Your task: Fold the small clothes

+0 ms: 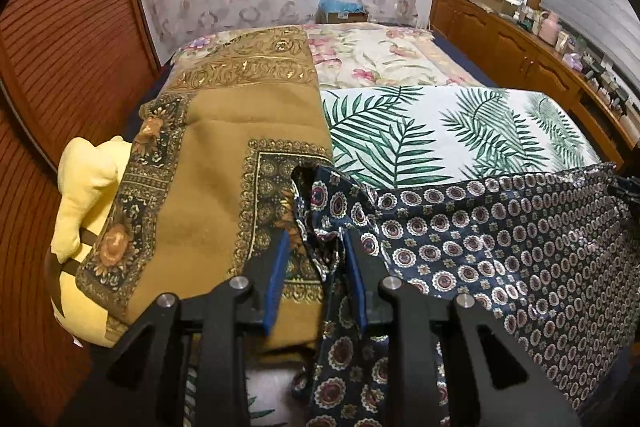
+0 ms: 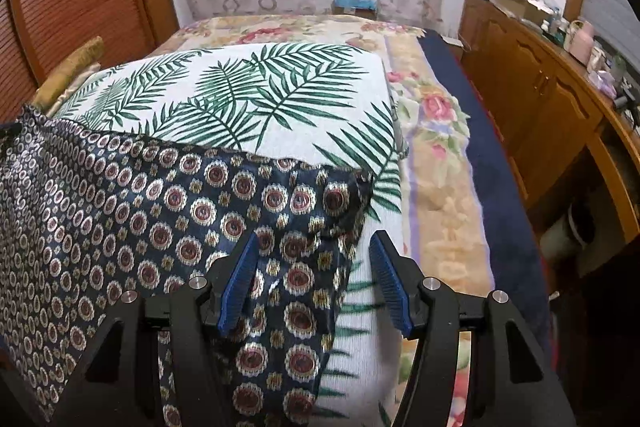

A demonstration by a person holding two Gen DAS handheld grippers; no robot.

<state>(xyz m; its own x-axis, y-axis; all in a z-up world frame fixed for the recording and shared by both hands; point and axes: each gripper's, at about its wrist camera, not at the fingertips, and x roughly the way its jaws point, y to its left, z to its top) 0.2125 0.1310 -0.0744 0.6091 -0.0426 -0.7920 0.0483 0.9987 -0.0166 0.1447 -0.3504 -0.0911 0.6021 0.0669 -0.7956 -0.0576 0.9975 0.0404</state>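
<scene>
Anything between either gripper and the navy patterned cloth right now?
Nothing visible. The navy patterned cloth already hangs between the left gripper pads, and its corner lies between the right gripper pads, which stand apart from it.

Bed cover: palm-leaf sheet (image 2: 280,95) over a floral blanket (image 2: 436,131).
Left side: mustard bordered cloth (image 1: 208,163), yellow plush toy (image 1: 88,183) beside it.
Right wall: wooden cabinet (image 2: 532,99), cluttered top.
</scene>
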